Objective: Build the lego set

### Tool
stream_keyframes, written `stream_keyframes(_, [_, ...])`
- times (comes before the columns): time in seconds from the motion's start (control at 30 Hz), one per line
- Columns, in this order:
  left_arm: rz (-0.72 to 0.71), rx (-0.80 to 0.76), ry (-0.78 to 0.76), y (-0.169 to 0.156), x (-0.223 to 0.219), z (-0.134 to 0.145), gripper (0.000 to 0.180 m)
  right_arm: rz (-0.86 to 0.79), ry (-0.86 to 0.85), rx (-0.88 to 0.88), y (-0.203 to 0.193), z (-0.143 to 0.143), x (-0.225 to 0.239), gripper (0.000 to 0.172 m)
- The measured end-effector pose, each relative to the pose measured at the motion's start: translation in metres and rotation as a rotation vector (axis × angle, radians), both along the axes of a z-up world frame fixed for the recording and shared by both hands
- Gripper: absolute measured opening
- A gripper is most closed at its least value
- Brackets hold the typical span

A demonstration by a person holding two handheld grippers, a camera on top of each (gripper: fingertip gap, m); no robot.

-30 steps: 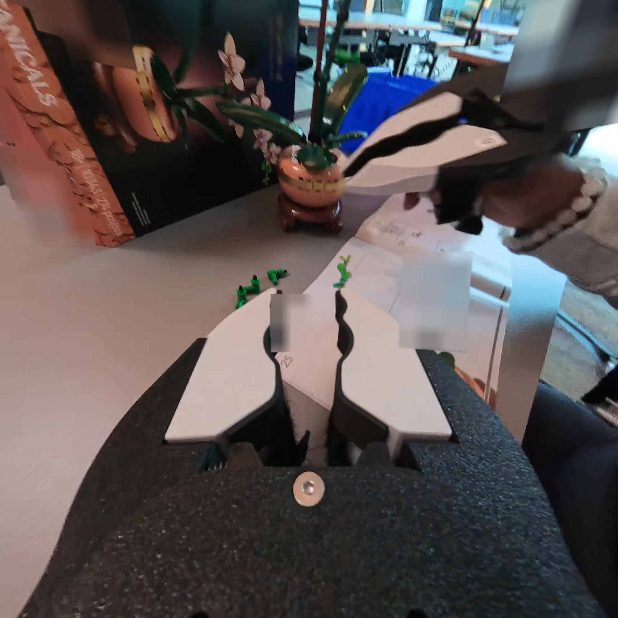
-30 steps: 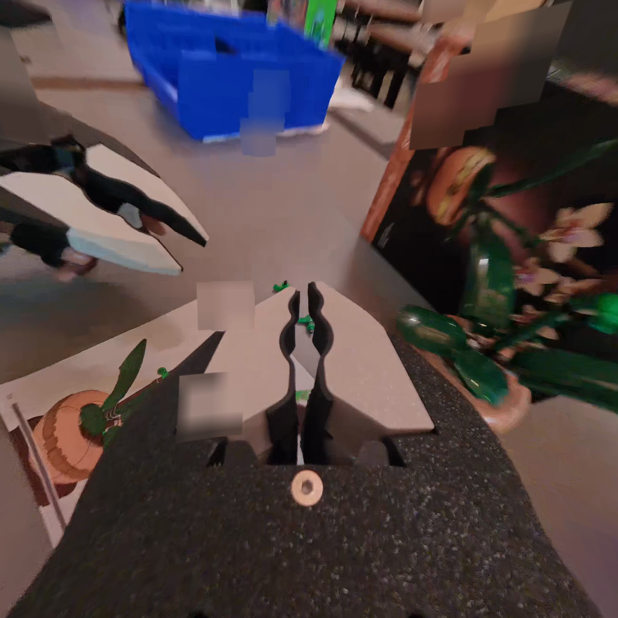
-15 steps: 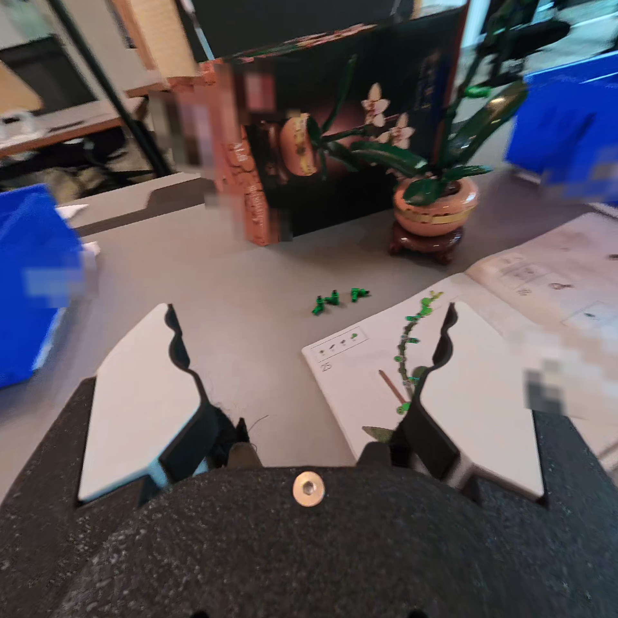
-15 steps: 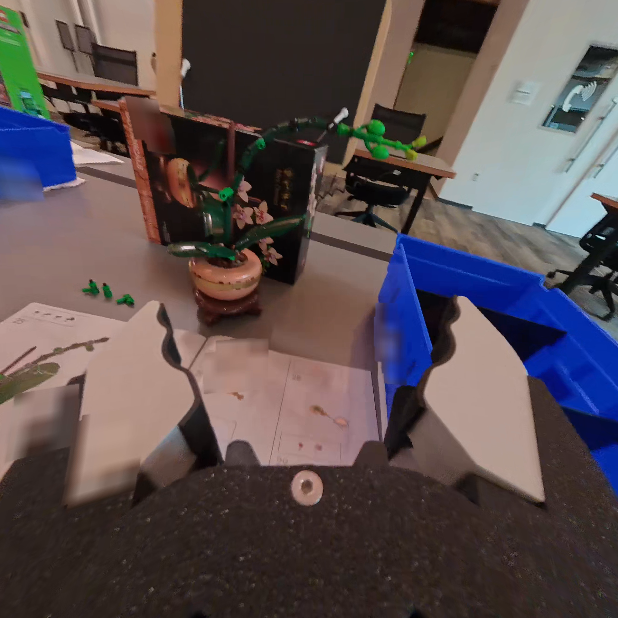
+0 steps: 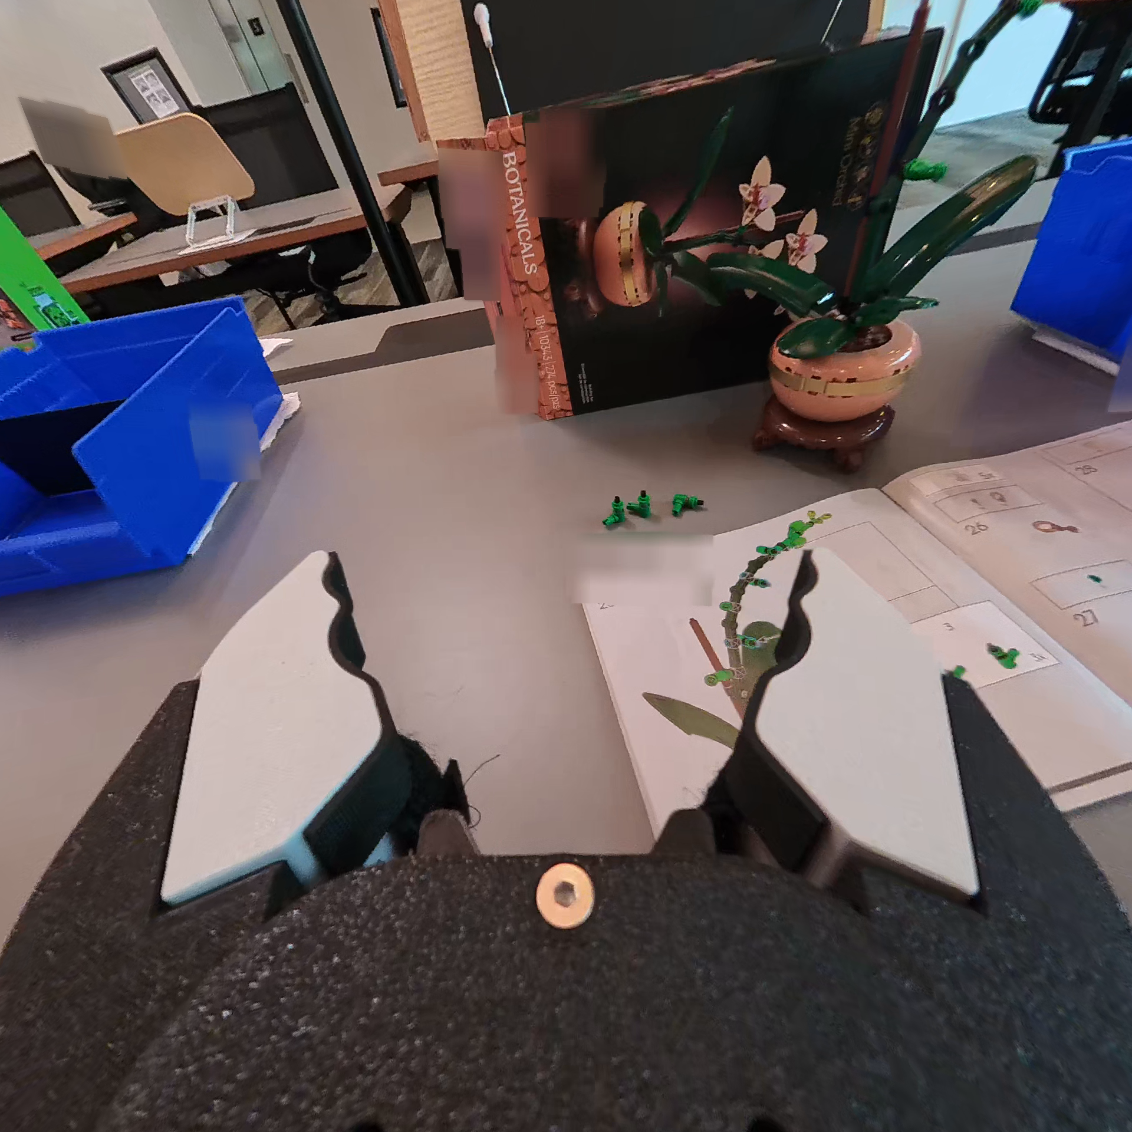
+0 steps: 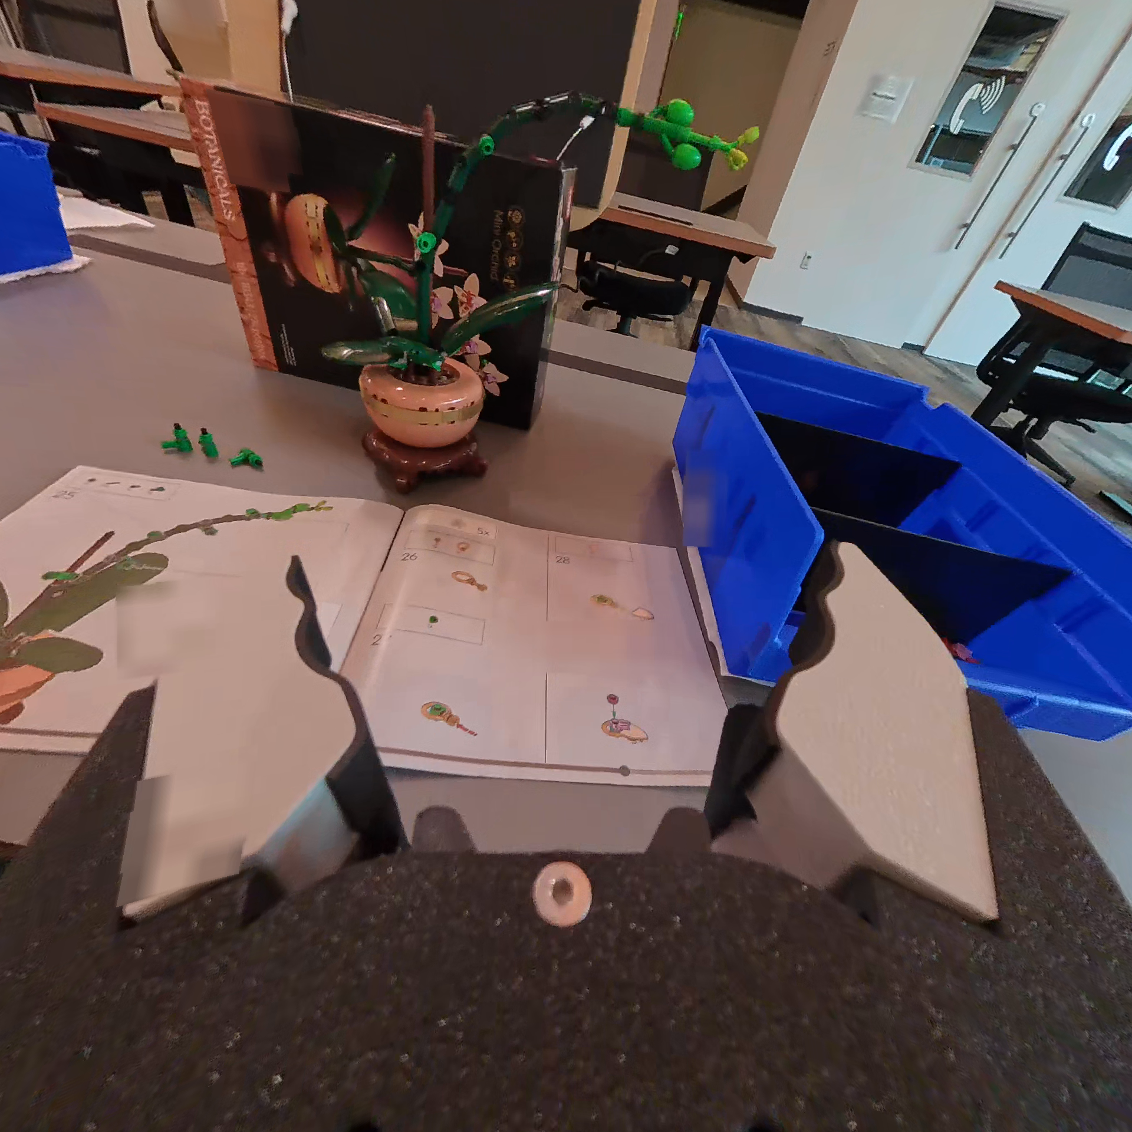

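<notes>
Even, bright indoor light, soft shadows, sharp focus, perhaps slight wide-angle bending at edges.

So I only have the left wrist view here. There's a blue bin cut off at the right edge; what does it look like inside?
Observer: The right blue bin is split by dark dividers into compartments.
Operator: How far does the plant model's stem go? It leaves my frame at the top.
Observer: The stem arches over to the right and ends in bright green buds.
Operator: And the right gripper, which I can't see?
Observer: The right gripper hangs over the open instruction booklet, fingers wide apart, nothing between them.
</notes>
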State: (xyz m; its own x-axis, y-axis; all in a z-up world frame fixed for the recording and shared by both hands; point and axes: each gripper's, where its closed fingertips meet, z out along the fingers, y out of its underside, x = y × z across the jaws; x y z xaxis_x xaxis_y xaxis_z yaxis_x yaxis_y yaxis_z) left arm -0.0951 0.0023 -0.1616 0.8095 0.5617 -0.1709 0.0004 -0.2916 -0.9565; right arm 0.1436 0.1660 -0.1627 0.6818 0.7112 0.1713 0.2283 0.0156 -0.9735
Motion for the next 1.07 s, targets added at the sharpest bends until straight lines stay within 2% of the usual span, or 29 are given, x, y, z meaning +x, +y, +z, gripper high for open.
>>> stream_keyframes(0.23, [-0.027,0.064,-0.011,-0.004,0.014,0.004,0.114,-0.002,0.026,0.030,-0.015,0.010,0.004,0.142])
stream_keyframes(0.4, [-0.064,0.065,-0.032,-0.009,0.031,0.001,0.113,-0.007,0.002,0.030,-0.022,0.010,0.012,0.143])
stream_keyframes(0.5, [-0.087,0.075,-0.060,-0.008,0.045,-0.003,0.105,0.002,-0.019,0.019,-0.032,0.009,0.014,0.137])
stream_keyframes(0.53, [-0.087,0.079,-0.049,-0.008,0.048,-0.003,0.084,0.013,-0.018,0.028,-0.038,0.011,0.014,0.122])
stream_keyframes(0.57, [-0.082,0.094,-0.020,-0.009,0.050,0.000,0.032,0.038,-0.004,0.050,-0.044,0.015,0.012,0.082])
stream_keyframes(0.6, [-0.074,0.116,0.009,-0.010,0.050,0.003,0.002,0.076,0.022,0.076,-0.048,0.020,0.010,0.044])
stream_keyframes(0.63, [-0.068,0.117,0.027,-0.009,0.051,0.004,0.000,0.117,0.031,0.097,-0.058,0.024,0.008,0.000])
stream_keyframes(0.7, [-0.067,0.087,-0.009,-0.005,0.053,-0.003,0.000,0.149,0.041,0.071,-0.073,0.028,0.003,0.000])
stream_keyframes(0.77, [-0.050,0.086,-0.068,0.001,0.052,-0.010,0.000,0.295,0.060,0.054,-0.110,0.037,-0.014,0.000])
stream_keyframes(0.87, [-0.026,0.085,-0.101,0.010,0.049,-0.016,0.000,0.557,0.013,0.085,-0.199,0.050,-0.046,0.000])
stream_keyframes(0.93, [-0.030,0.066,-0.109,0.016,0.051,-0.022,0.000,0.710,-0.088,0.189,-0.259,0.049,-0.062,0.000])
stream_keyframes(1.0, [-0.035,0.051,-0.106,0.021,0.054,-0.026,0.000,0.750,-0.190,0.307,-0.287,0.043,-0.071,0.000])
stream_keyframes(1.07, [-0.036,0.042,-0.096,0.023,0.056,-0.028,0.000,0.766,-0.234,0.324,-0.296,0.035,-0.077,0.000])
